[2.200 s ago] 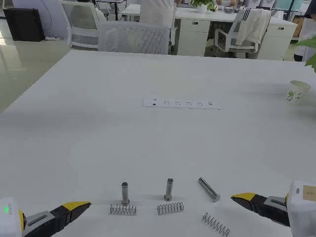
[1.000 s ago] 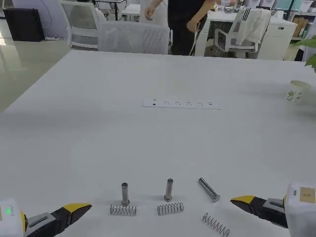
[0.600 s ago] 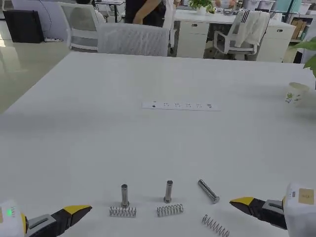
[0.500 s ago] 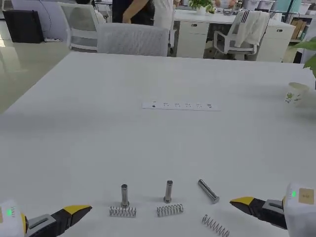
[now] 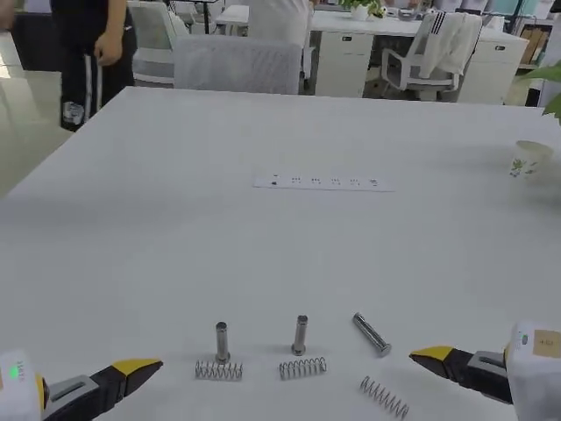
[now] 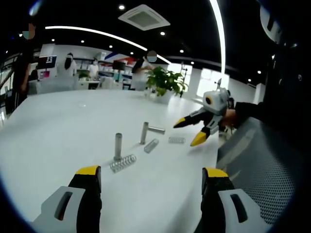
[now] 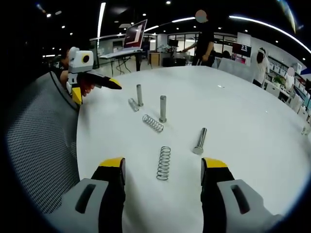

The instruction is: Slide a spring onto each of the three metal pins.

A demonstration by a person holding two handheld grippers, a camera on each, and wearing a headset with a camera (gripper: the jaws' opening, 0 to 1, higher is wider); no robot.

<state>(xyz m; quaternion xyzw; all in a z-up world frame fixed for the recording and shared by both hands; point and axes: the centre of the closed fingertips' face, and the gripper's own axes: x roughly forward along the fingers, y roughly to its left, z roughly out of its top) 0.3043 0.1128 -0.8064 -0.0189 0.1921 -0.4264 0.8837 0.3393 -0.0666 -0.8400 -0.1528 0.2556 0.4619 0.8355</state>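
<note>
Two metal pins stand upright on the white table, the left pin [image 5: 222, 342] and the middle pin [image 5: 301, 335]. A third pin [image 5: 372, 335] lies on its side to their right. A spring lies in front of each: left spring [image 5: 218, 371], middle spring [image 5: 302, 367], right spring [image 5: 384, 397]. My left gripper [image 5: 140, 367] hovers open at the bottom left, clear of the left spring [image 6: 123, 163]. My right gripper [image 5: 429, 354] hovers open at the bottom right, and the right spring [image 7: 164, 162] lies just ahead between its jaws, untouched. Both grippers hold nothing.
A white power strip [image 5: 321, 182] lies mid-table. A paper cup [image 5: 529, 160] stands at the far right edge. Chairs and desks lie beyond the far table edge, and a person [image 5: 88, 53] stands at the far left.
The grippers, pins and springs have stayed where they were. A person behind the table has walked from the middle to the far left.
</note>
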